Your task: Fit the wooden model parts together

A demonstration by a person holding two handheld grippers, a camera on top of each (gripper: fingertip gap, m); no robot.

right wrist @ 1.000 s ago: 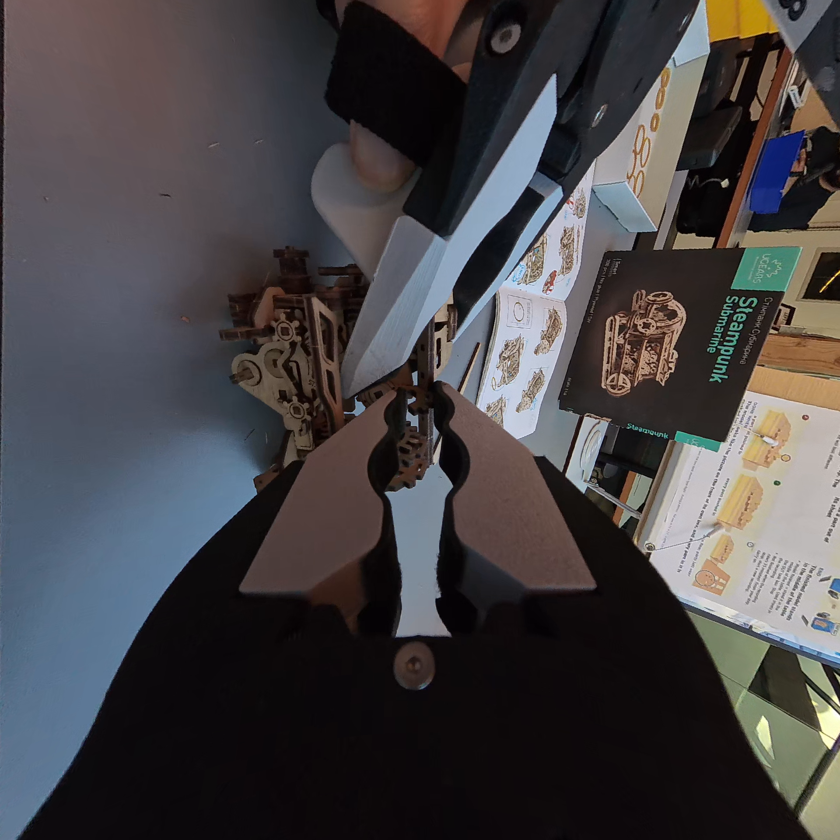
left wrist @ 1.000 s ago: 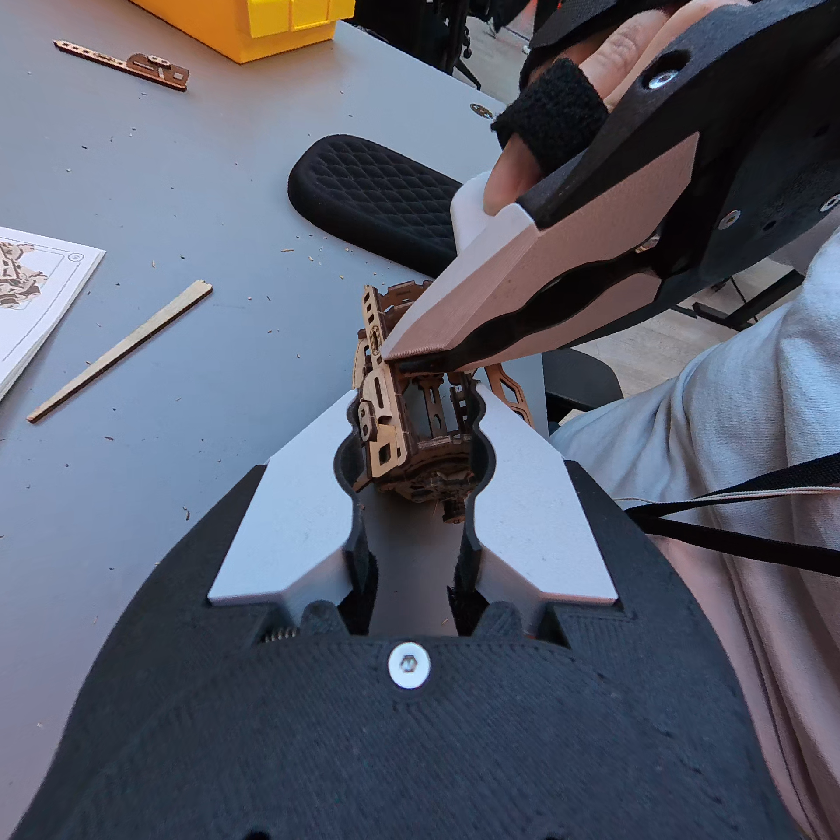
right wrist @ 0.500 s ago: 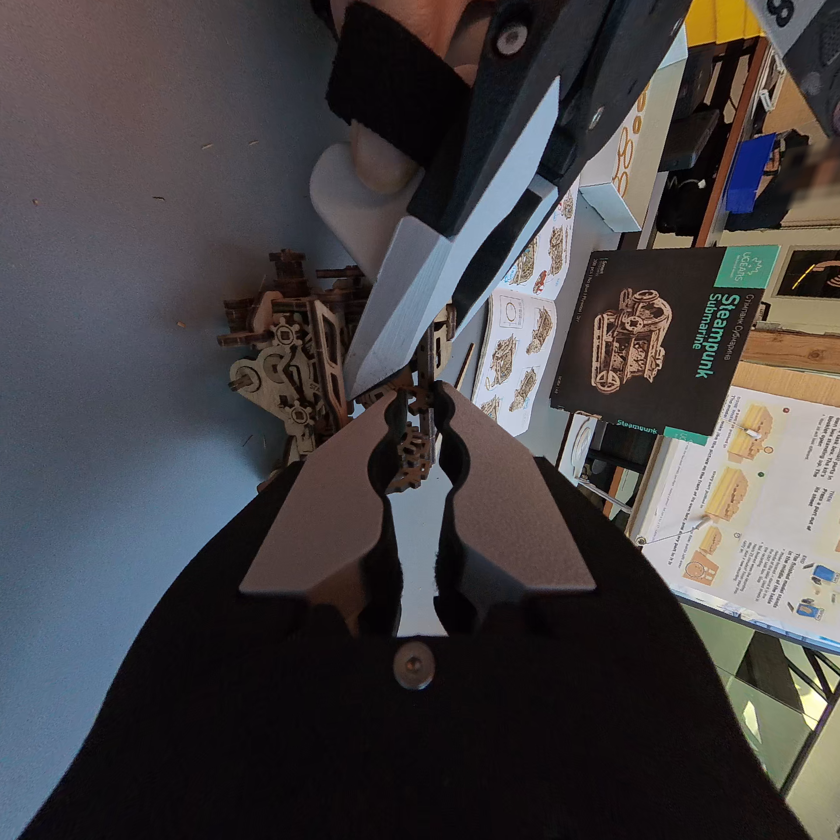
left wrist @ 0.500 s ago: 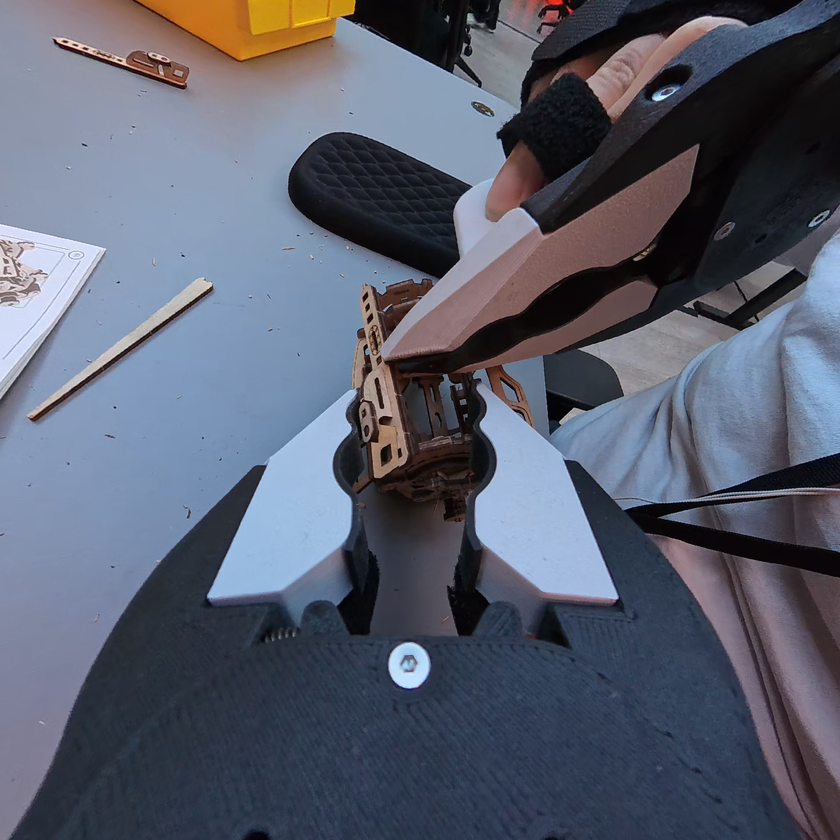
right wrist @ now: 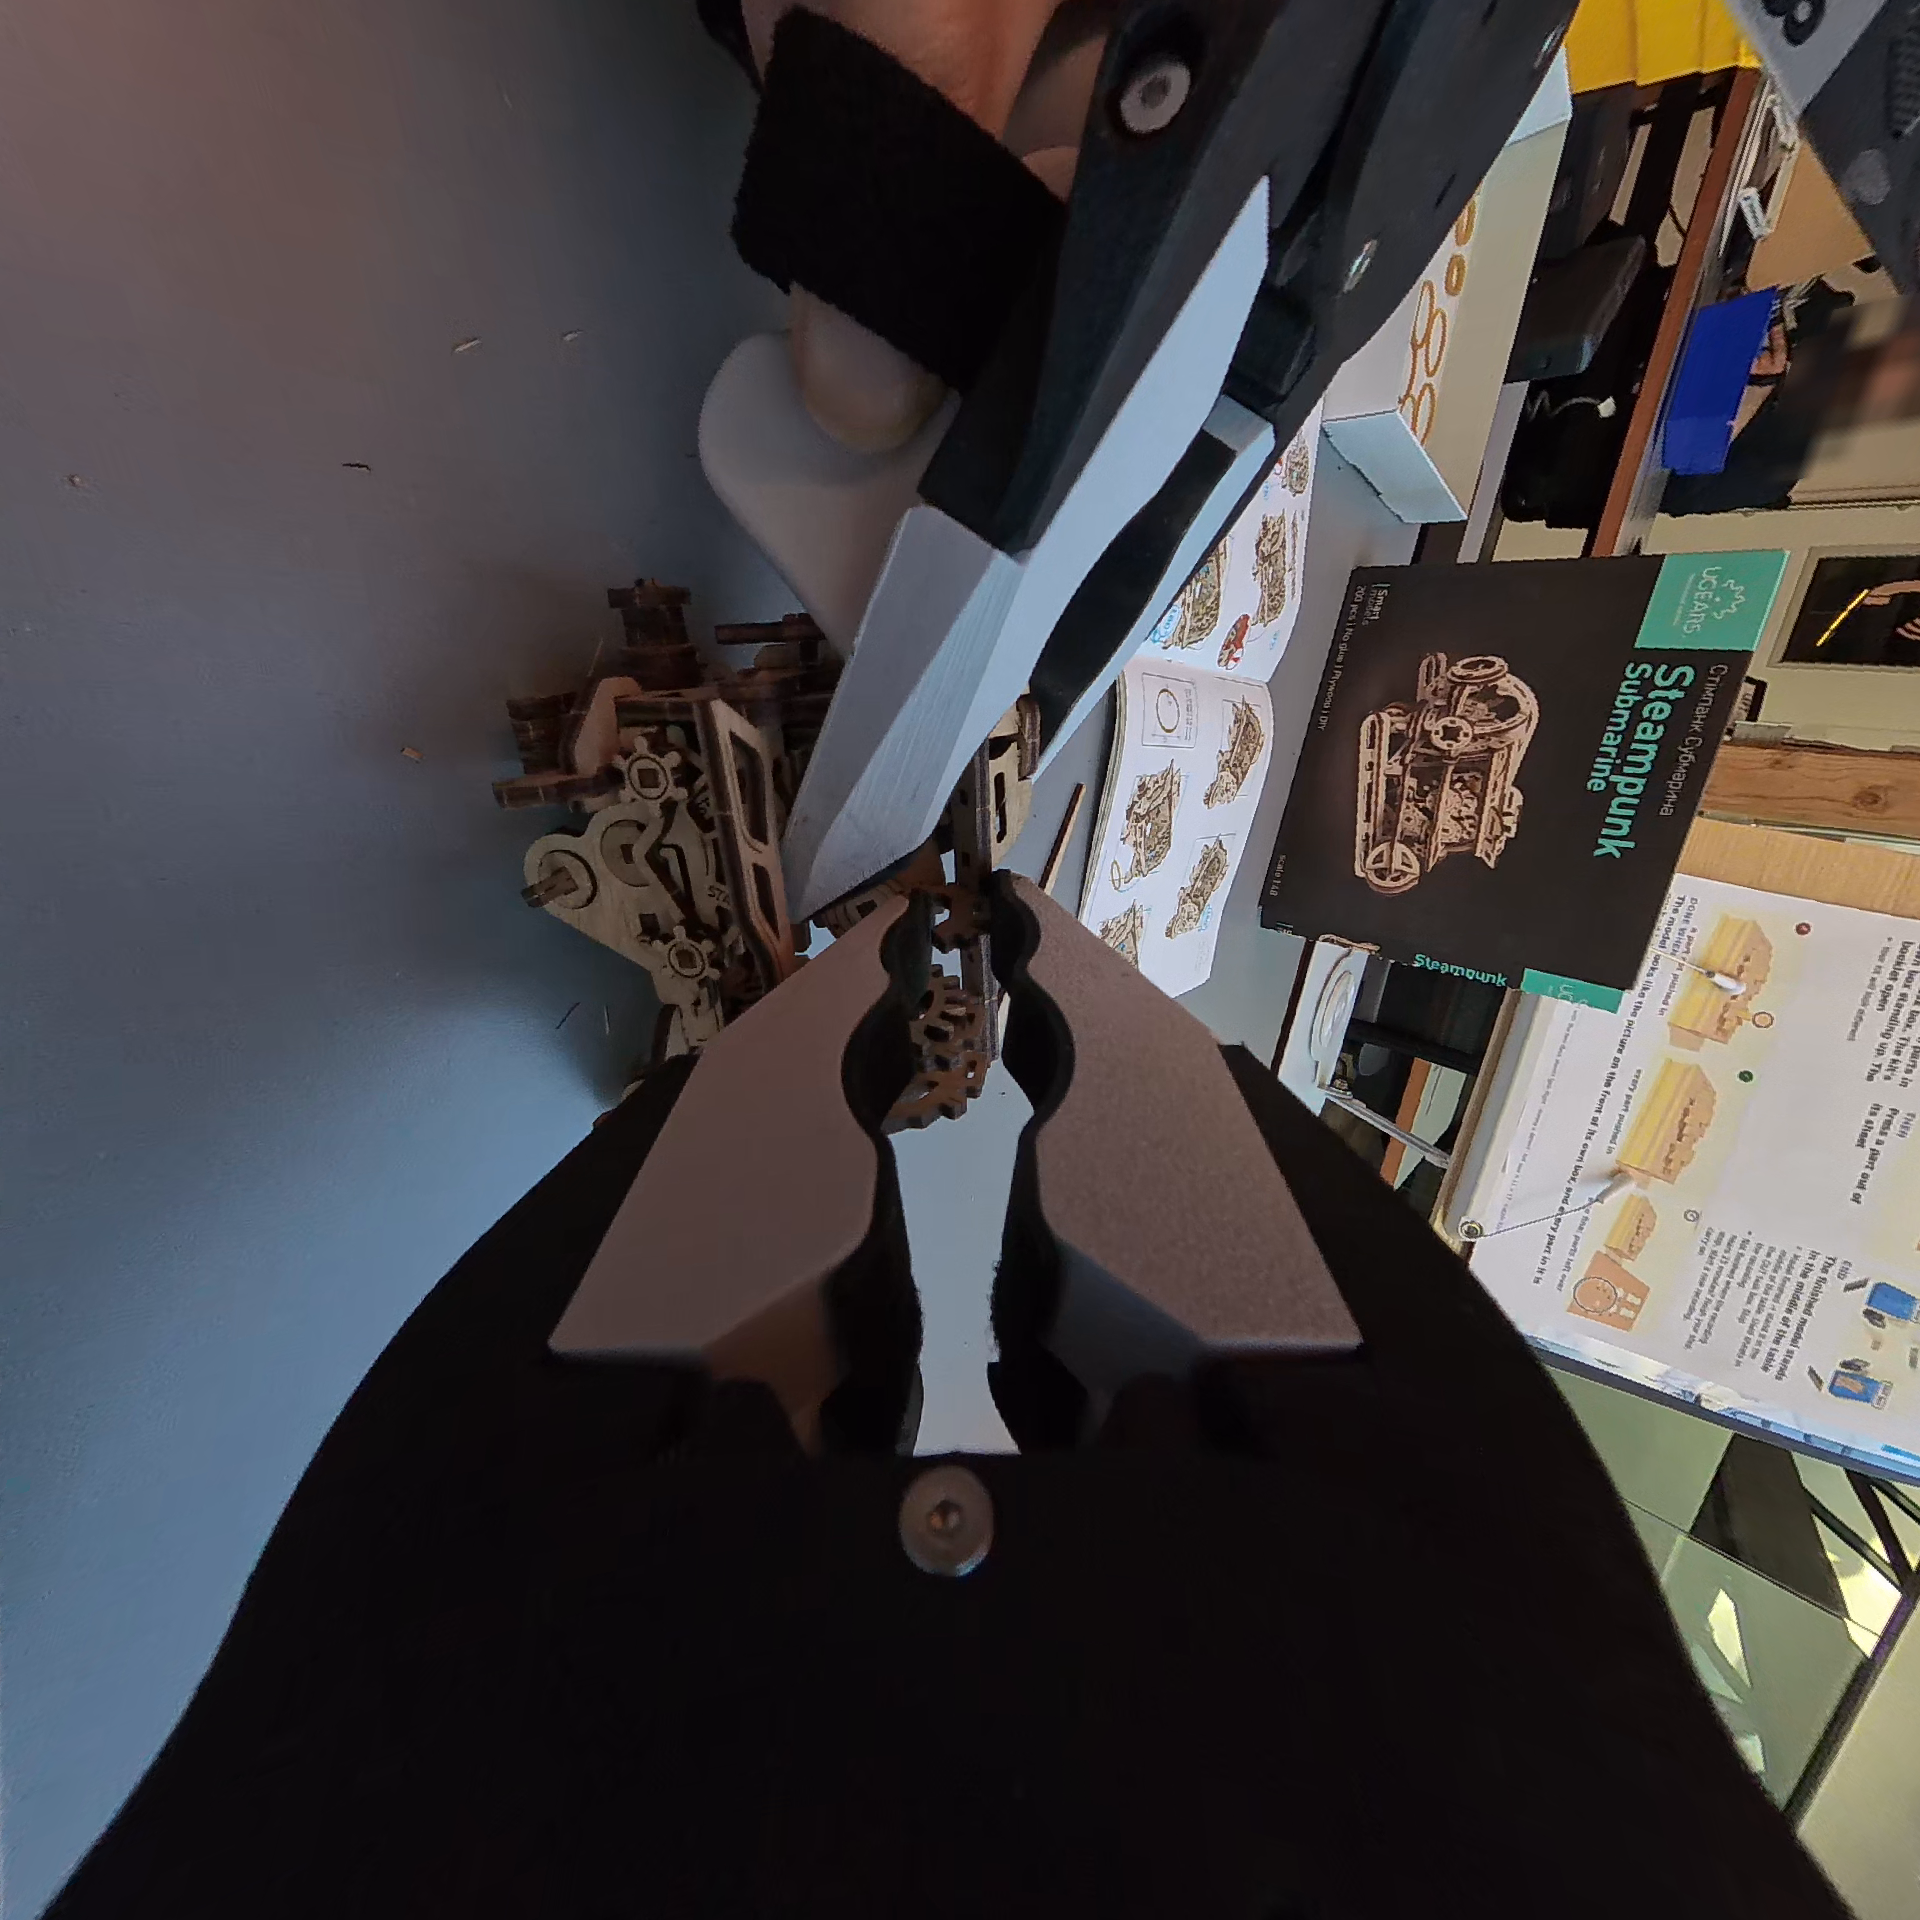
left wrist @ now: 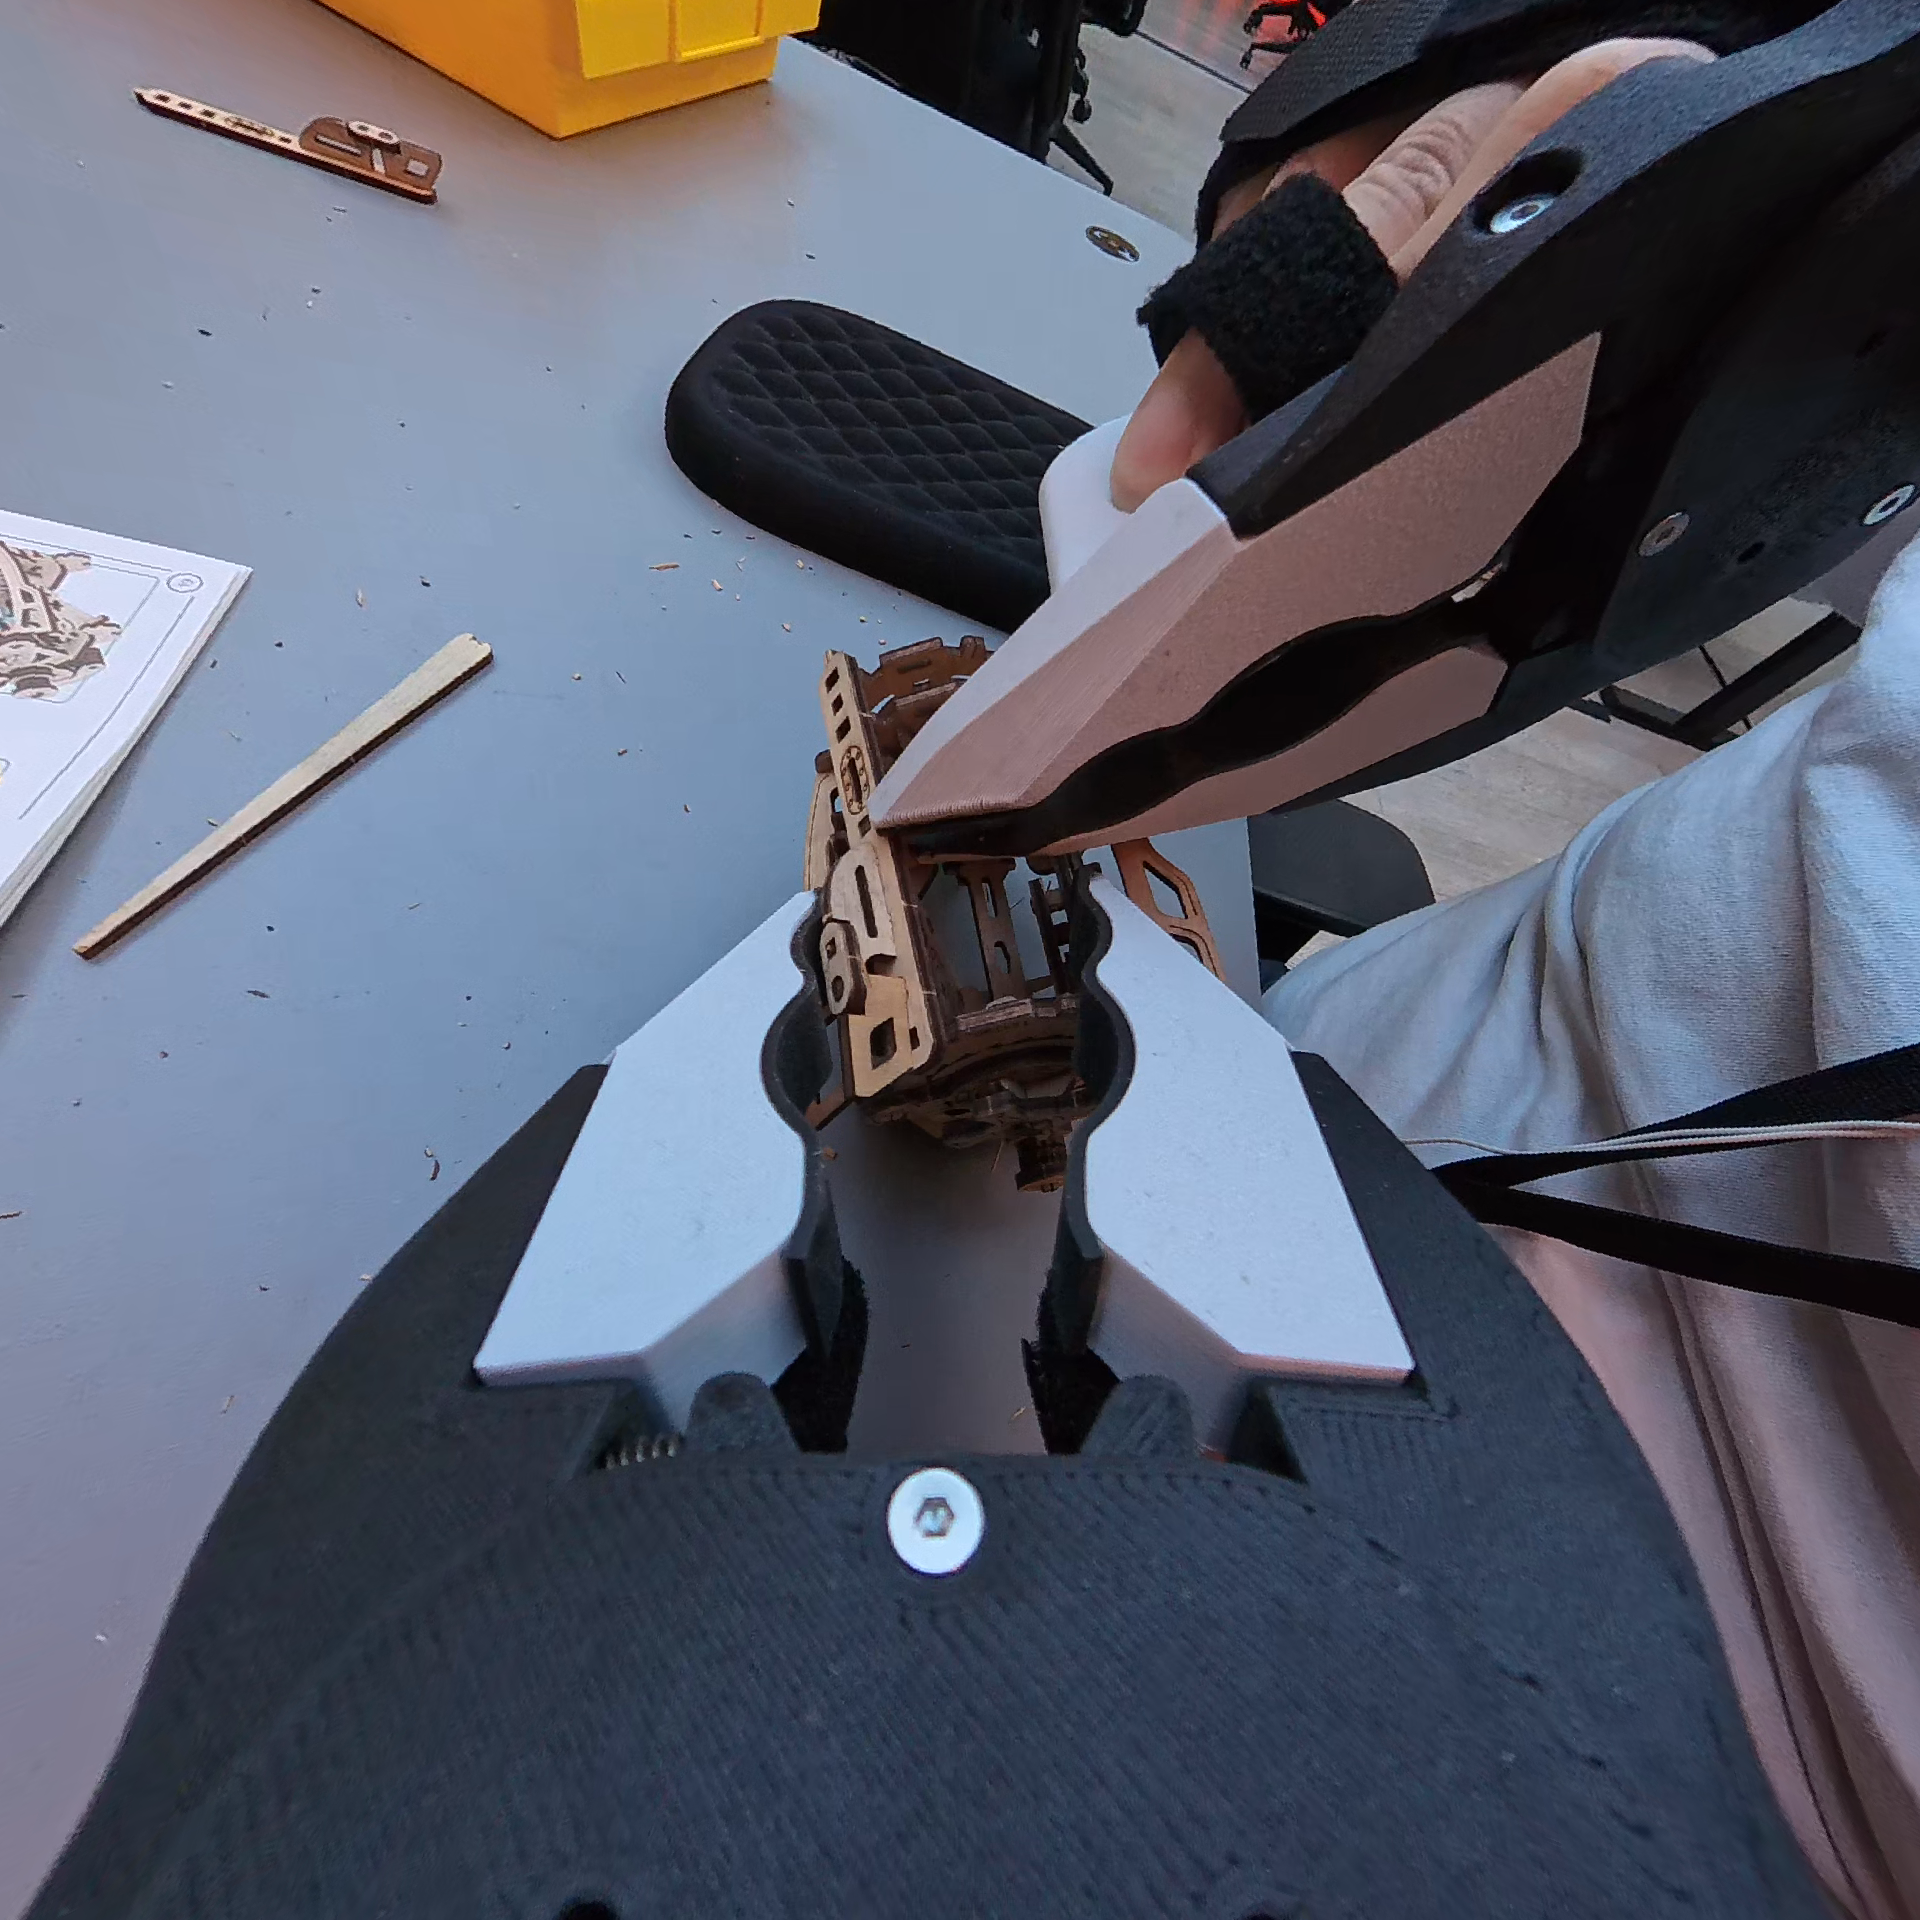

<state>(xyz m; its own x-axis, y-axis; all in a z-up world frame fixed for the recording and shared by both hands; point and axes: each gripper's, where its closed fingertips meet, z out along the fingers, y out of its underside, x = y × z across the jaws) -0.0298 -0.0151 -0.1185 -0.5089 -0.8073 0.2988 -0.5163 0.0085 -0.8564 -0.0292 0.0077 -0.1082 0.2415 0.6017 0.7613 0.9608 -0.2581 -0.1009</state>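
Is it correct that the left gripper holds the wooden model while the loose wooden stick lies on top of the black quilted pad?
Not quite. The left gripper does hold the wooden model, but the wooden stick lies on the bare grey table, apart from the black quilted pad. The left wrist view shows this.

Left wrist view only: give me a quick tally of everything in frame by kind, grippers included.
Grippers: 2 (left gripper, right gripper)
Wooden model: 1
Loose wooden pieces: 2 (stick, slotted strip)
Instruction booklet: 1
Yellow box: 1
Black quilted pad: 1
Total: 8
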